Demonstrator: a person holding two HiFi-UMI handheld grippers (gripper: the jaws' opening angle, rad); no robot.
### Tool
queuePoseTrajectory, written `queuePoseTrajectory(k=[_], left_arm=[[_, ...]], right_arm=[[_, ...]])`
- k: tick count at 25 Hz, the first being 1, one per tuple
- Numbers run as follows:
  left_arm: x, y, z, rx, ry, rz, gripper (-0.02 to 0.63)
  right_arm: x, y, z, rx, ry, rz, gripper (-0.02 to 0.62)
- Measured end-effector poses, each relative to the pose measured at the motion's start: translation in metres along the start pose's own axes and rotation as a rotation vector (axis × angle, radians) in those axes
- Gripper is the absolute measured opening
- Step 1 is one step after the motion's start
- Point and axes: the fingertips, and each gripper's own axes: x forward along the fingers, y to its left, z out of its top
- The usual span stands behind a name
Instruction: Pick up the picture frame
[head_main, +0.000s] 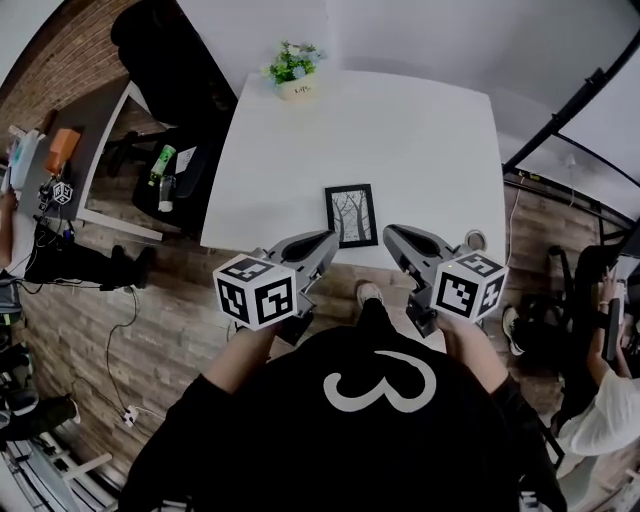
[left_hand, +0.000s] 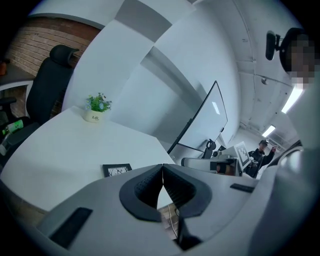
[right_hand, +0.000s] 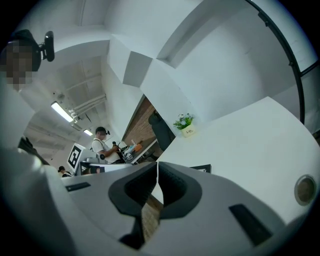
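The picture frame (head_main: 351, 215) lies flat on the white bench (head_main: 400, 130), close to the bench's near edge, just below the middle of the head view. It is a thin rectangle with a black border and a pale print of bare trees inside.

The left hand-held gripper (head_main: 326, 241) is just to the lower left of the frame and the right hand-held gripper (head_main: 393, 236) just to its lower right. Both point toward it and neither touches it. In each gripper view the two jaws are pressed together with nothing between them.

The step in hand looks like the approach, with no grasp started. The next move would probably need one pair of jaws spread and lowered onto an edge of the frame. Because the frame is thin and flat on the surface, a pad may have to slip under the border or pinch it from the bench's edge.

The jaws are smooth grey shells lined with dark ribbed pads, and each gripper carries a cube with black-and-white square markers. The bench top is plain, smooth and matte.

A small white pot of green leaves and pale flowers (head_main: 295, 75) stands at the far edge, at the upper middle of the head view. A round disc (head_main: 474, 240) is set in the bench near the right gripper.
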Motion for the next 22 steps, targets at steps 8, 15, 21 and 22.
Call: queuePoseTrajectory(k=[8, 15, 21, 22], left_arm=[[0.024, 0.032, 0.002, -0.056, 0.023, 0.067, 0.016], [0.039, 0.061, -0.007, -0.091, 0.056, 0.121, 0.017], [0.05, 0.08, -0.02, -0.108, 0.107, 0.15, 0.018], [0.052, 0.083, -0.023, -0.109, 0.115, 0.156, 0.018]], right_arm=[[0.024, -0.039, 0.002, 0.02, 0.06, 0.002, 0.026], [0.046, -0.072, -0.016, 0.02, 0.159, -0.026, 0.026], [0.059, -0.09, -0.03, 0.023, 0.216, -0.053, 0.028], [0.061, -0.092, -0.032, 0.024, 0.221, -0.056, 0.028]])
